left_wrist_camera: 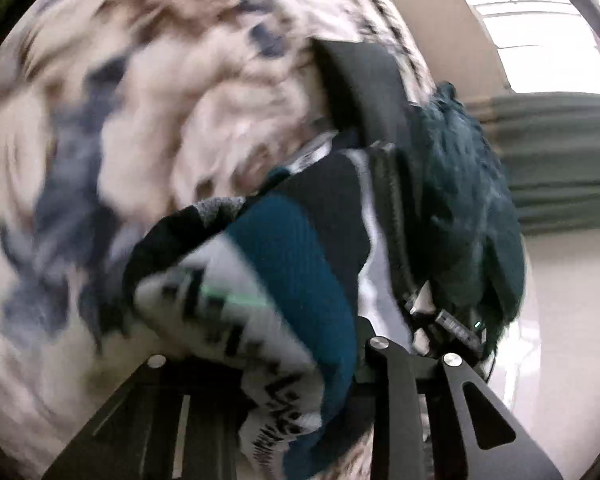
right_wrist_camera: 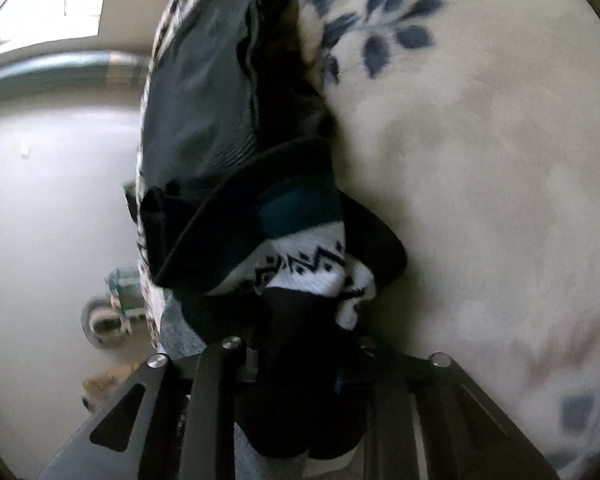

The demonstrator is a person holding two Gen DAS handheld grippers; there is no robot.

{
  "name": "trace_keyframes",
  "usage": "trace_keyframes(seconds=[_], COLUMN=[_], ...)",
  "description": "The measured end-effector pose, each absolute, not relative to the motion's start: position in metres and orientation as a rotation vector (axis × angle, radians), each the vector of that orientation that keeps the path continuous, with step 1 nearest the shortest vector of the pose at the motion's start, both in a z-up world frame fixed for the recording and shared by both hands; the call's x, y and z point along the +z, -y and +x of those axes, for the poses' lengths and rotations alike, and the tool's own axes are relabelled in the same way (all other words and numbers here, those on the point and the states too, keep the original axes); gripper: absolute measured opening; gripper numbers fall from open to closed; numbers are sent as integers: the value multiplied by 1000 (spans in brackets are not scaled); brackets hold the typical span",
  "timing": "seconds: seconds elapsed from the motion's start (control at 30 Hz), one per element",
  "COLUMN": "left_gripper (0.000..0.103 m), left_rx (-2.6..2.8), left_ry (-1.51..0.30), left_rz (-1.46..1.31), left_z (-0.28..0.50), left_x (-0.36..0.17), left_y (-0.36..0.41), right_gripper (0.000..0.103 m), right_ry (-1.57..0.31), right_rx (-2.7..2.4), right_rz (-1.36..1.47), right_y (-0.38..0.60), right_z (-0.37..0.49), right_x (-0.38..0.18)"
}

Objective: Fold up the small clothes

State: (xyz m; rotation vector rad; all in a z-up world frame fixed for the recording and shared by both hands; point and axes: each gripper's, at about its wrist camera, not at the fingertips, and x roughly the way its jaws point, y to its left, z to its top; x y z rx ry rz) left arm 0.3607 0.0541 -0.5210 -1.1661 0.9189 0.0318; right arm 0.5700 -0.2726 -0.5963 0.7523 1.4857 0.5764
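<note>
A small knitted garment [left_wrist_camera: 284, 264] in teal, black and white with a zigzag pattern hangs bunched close in front of both cameras. In the left wrist view it drapes over my left gripper [left_wrist_camera: 364, 216], whose dark fingers [left_wrist_camera: 392, 216] press on it. In the right wrist view the same garment [right_wrist_camera: 300, 240] covers my right gripper [right_wrist_camera: 300, 320]; the fingertips are hidden under the cloth. A gloved hand with the other gripper [right_wrist_camera: 204, 112] shows behind it. A fuzzy dark teal piece [left_wrist_camera: 468, 208] hangs at the left view's right.
A cream blanket with blue and brown leaf prints [right_wrist_camera: 480, 160] lies beneath, also blurred in the left wrist view [left_wrist_camera: 140, 100]. A pale floor [right_wrist_camera: 52, 220], a bright window [left_wrist_camera: 548, 40] and small items on the floor [right_wrist_camera: 112, 312] show beyond its edge.
</note>
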Motion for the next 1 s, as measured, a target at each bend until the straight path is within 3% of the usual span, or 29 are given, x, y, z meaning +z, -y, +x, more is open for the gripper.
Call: trace_keyframes(seconds=[0.17,0.27,0.3,0.33,0.4,0.57,0.63,0.8,0.9,0.93,1.0], left_gripper=[23,39,51,55,55,56,56,56,56,56,52], left_rx=[-119,-160,-138,-112,-64,27,37,74,67,62,62], left_ry=[-1045,-1185,-1221,-1241,-1230,-1134,-1118,-1128,-1151,-1158,-1149], left_rz=[-985,-838,-815,-809,-833,-836,-822,-747,-706,-697,-701], left_z=[388,414,418,420,416,377,373,409,424,428,430], left_x=[-489,-499,-508,-512,-513,-494,-495,-505,-513,-516,-520], left_y=[-117,-142,-151,-156,-170,-172,-169,-160,-161,-161,-164], right_gripper=[19,20,26,39,55,57,70,70,70,59,25], right_ry=[-1423,-1486,-1536,-1627,-1737,-1573,-1486,-1423,-1536,-1588,-1584], right_rx=[492,446,438,421,357,172,161,344,437,483,520], right_rz=[896,968,983,979,866,802,743,575,528,528,393], right_y=[288,272,264,253,246,285,293,254,219,209,195], right_z=[487,406,388,370,356,361,379,490,547,558,567], right_x=[-567,-561,-565,-575,-584,-545,-524,-522,-559,-569,-570])
